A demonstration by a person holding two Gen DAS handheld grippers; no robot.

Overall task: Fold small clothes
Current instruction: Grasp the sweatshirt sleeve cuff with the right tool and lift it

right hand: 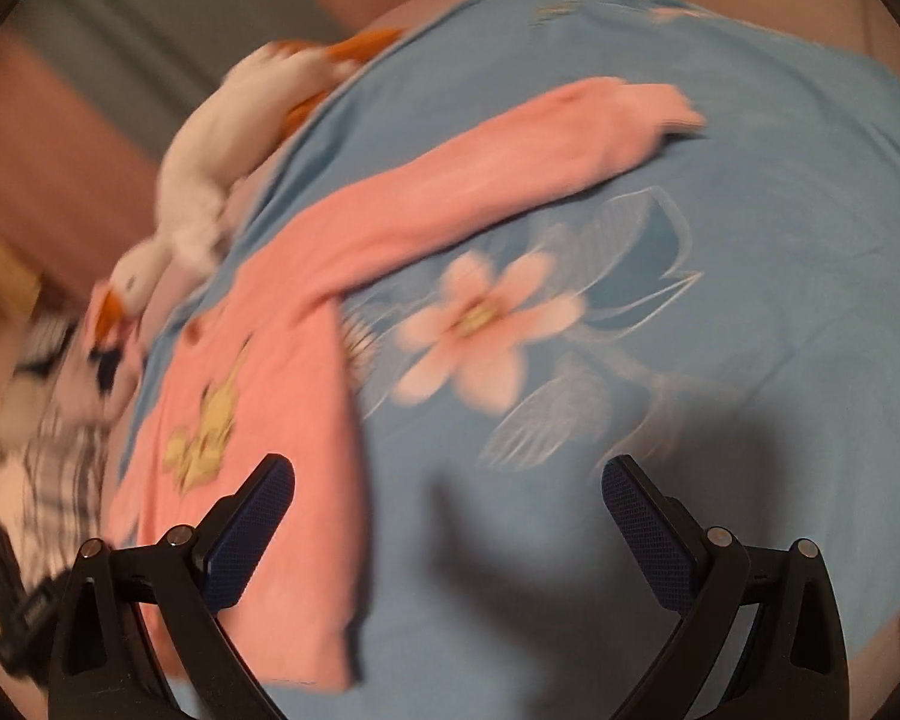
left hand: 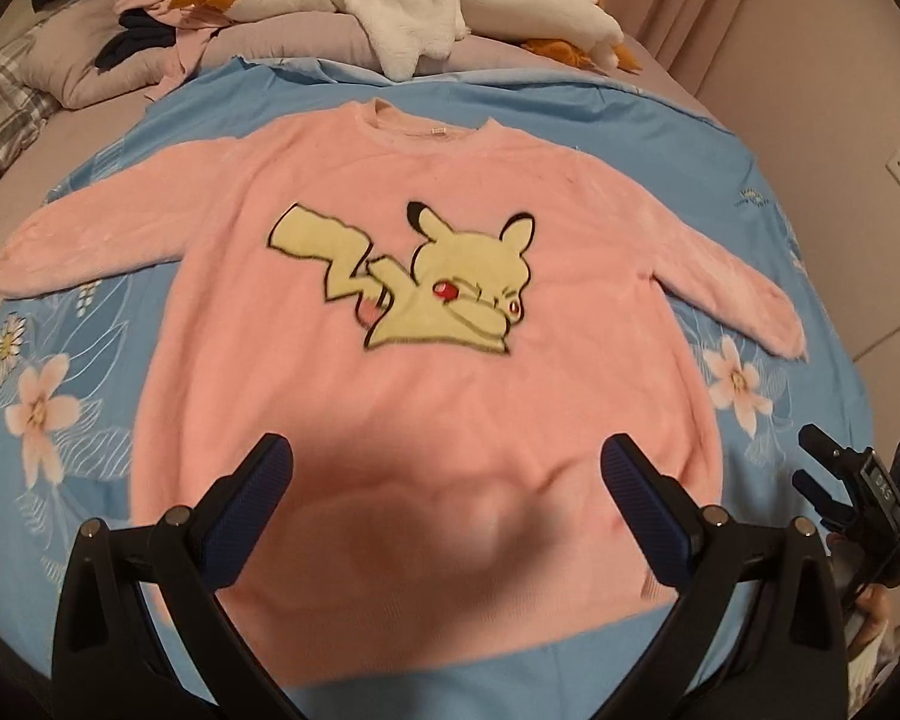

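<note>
Pink sweater [left hand: 426, 312] flat on blue sheet [left hand: 66, 480], both tongs agape

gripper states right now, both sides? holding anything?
Left gripper: open, empty, hovering over the hem of the fluffy pink sweater.
Right gripper: open, empty, over the light blue floral sheet.
</note>
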